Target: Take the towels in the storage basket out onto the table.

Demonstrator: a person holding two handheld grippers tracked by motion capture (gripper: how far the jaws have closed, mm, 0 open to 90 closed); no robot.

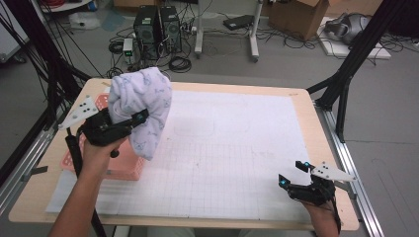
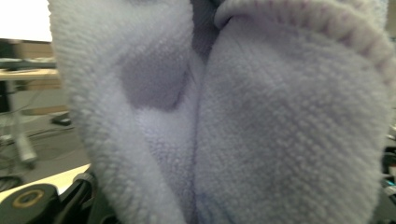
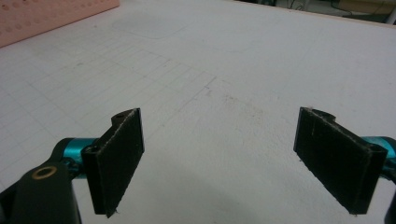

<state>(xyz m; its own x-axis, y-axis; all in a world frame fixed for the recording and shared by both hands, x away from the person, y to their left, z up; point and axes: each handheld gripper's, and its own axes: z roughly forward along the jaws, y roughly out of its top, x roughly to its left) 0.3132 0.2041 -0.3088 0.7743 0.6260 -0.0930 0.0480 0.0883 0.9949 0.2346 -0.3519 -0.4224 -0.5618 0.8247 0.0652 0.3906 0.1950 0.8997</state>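
**Towel held up over the basket in your left fingers**

The table point(image 1: 301, 118) in front of you carries a white gridded sheet point(image 1: 232, 163) that covers most of its top, with the wooden edge showing all round.

At the left end of that sheet sits the pink basket point(image 1: 126, 165), a perforated plastic one; its wall also shows at the top left corner of the right gripper view point(image 3: 51, 18).

Above the basket hangs the towel point(image 1: 143, 106), a pale lavender terry cloth with a faint pattern, bunched into thick folds. It is clear of the table, draped over and down past the tips of your left gripper point(image 1: 129, 121), with its lower end hanging in front of the basket's right part. In the left gripper view the towel point(image 2: 261, 126) sits right against the camera, its stitched hem curving across the top right.

Your left fingers are clamped on the towel, with a thick wad of cloth between them, so they stand partly apart.

Your right gripper point(image 1: 294, 173) is near the table's front right corner, well apart from the towel and basket. Its fingers point(image 3: 119, 161) are spread wide with nothing but bare sheet between them.
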